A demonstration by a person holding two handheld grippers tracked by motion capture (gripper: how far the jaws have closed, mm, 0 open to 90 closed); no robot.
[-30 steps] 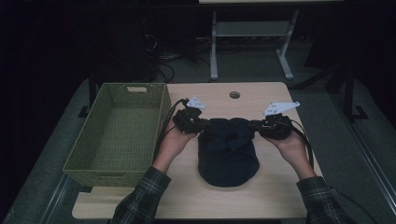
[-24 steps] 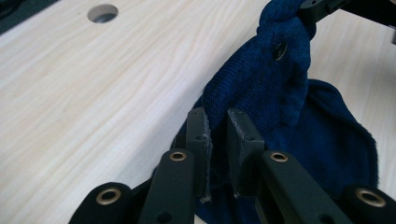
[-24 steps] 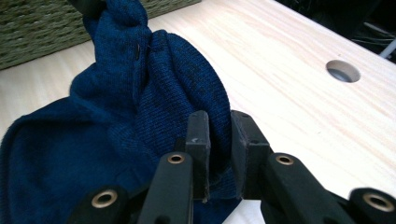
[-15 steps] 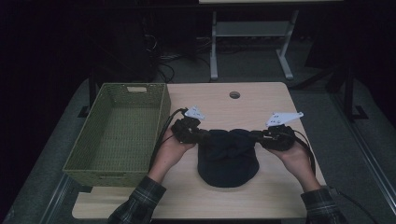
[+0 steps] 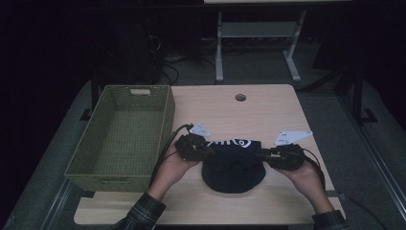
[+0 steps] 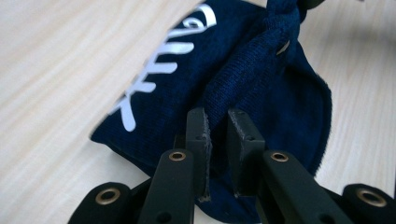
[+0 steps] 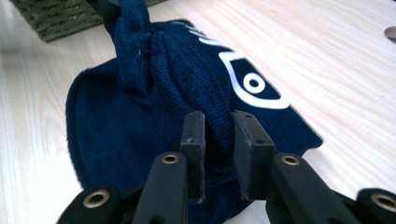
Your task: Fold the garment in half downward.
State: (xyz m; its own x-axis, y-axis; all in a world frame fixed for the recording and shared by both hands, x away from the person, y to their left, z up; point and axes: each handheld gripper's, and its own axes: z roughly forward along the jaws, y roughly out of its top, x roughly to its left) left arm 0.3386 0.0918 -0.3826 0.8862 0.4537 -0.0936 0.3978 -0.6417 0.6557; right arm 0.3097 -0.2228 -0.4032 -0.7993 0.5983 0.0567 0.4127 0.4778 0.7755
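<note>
The high view is dim, its surroundings sunk in near black beyond the lit wooden table [image 5: 268, 120]. Both gripper views are bright and evenly lit; cloth just past the jaws is sharp, while the tabletop farther off blurs softly.

"What's on that tabletop [image 5: 268, 112]?"
"A green woven basket [image 5: 124, 132] along its left edge, and a folded navy cloth [image 5: 233, 163] with white print lying near the front edge."

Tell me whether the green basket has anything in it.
Empty. In the high view the green basket shows only its bare woven floor; the navy garment lies outside it on the table, pinched at each end by a gripper.
</note>
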